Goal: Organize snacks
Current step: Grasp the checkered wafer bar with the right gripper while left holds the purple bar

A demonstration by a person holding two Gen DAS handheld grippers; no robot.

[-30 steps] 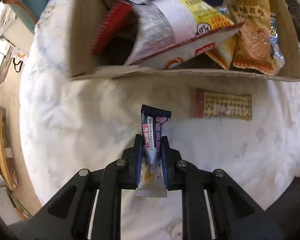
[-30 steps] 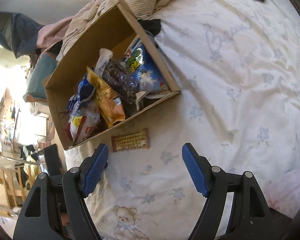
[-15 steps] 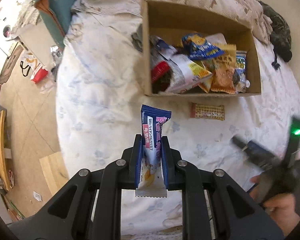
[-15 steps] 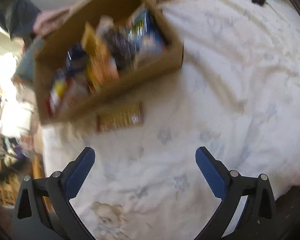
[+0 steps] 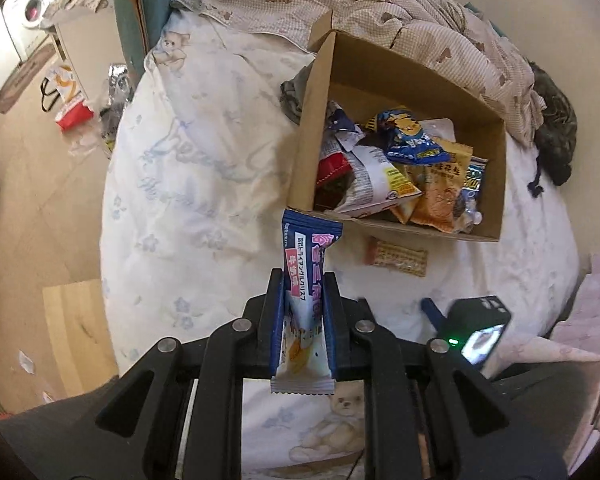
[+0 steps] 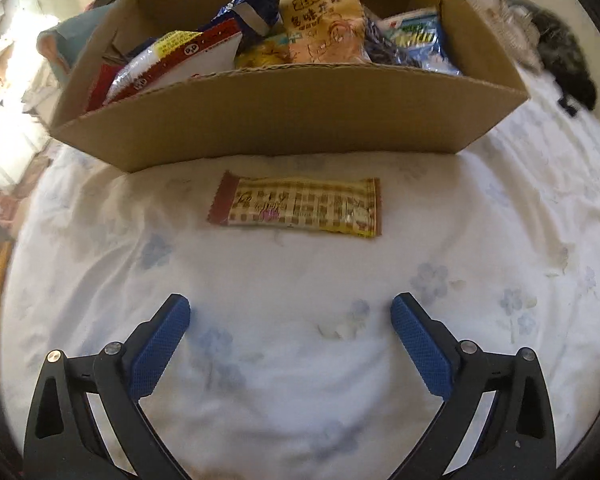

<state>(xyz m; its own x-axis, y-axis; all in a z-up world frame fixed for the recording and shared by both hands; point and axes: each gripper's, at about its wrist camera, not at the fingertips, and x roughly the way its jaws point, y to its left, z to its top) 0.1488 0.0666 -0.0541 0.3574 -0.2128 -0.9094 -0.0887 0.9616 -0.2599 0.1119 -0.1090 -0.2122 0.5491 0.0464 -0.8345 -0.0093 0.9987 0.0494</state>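
My left gripper (image 5: 302,280) is shut on a blue and white snack bar (image 5: 306,280), held upright high above the bed. Beyond it stands a cardboard box (image 5: 312,128) holding several snack bags. A brown checked wafer bar (image 5: 396,257) lies on the sheet just in front of the box. In the right wrist view that wafer bar (image 6: 298,208) lies flat ahead of my right gripper (image 6: 290,320), which is wide open and empty, low over the sheet. The box's near wall (image 6: 292,112) rises right behind the bar. My right gripper's body (image 5: 478,334) shows at the lower right of the left wrist view.
The bed's white flowered sheet (image 5: 188,184) spreads left of the box. A rumpled checked blanket (image 5: 380,4) lies behind the box, with a dark furry thing (image 5: 554,132) at the far right. Beside the bed the floor holds a red bag (image 5: 74,108) and a wooden board (image 5: 76,332).
My left gripper has risen well above the bed with the snack bar, so the box looks smaller. My right gripper opened wider, dropped and closed in on the wafer bar.
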